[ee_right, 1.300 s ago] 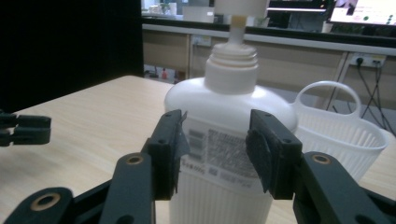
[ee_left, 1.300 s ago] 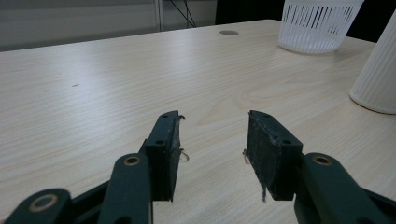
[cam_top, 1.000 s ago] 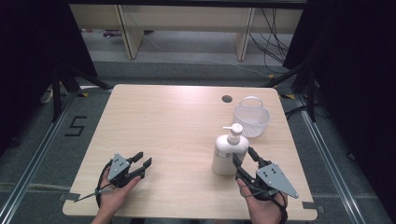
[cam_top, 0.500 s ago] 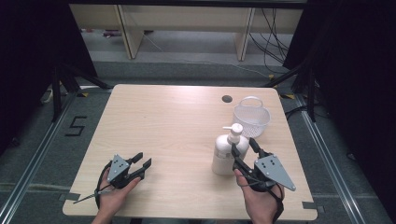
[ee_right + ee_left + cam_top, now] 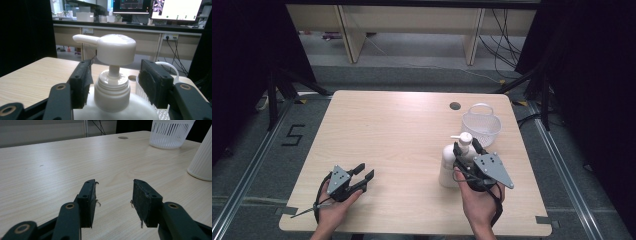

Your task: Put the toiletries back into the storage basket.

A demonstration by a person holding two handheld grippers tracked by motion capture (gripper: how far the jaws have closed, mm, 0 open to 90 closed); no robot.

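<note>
High view: pale wooden table (image 5: 402,145), seen from above, with two hand-held grippers at the near edge. Left gripper (image 5: 362,178) low on the near left part of the table, held in the left hand (image 5: 332,212), jaws apart with nothing between them, pointing toward the right side. White pump bottle (image 5: 451,167) upright on the right half of the table, with white plastic basket (image 5: 481,125) just behind it, toward the far right corner. Small round hole (image 5: 455,106) in the tabletop near the far edge, left of the basket. Right gripper (image 5: 467,149) at the bottle's neck, held in the right hand (image 5: 479,207), grey plate on top of it.

Left gripper view: jaws spread at medium width above bare wood, gap empty. Ribbed white bottle wall (image 5: 202,160) at the right edge, basket (image 5: 170,133) farther back, hole (image 5: 122,137) beyond.

Right gripper view: right gripper (image 5: 115,77) with jaws open, one on each side of the bottle's screw collar (image 5: 112,90), not pressing on it; small gaps visible on both sides. Pump head (image 5: 112,48) above the jaws, its nozzle pointing to the left of this view. Part of the basket (image 5: 162,72) behind the right jaw. Desks and lit monitors in the dark background.
</note>
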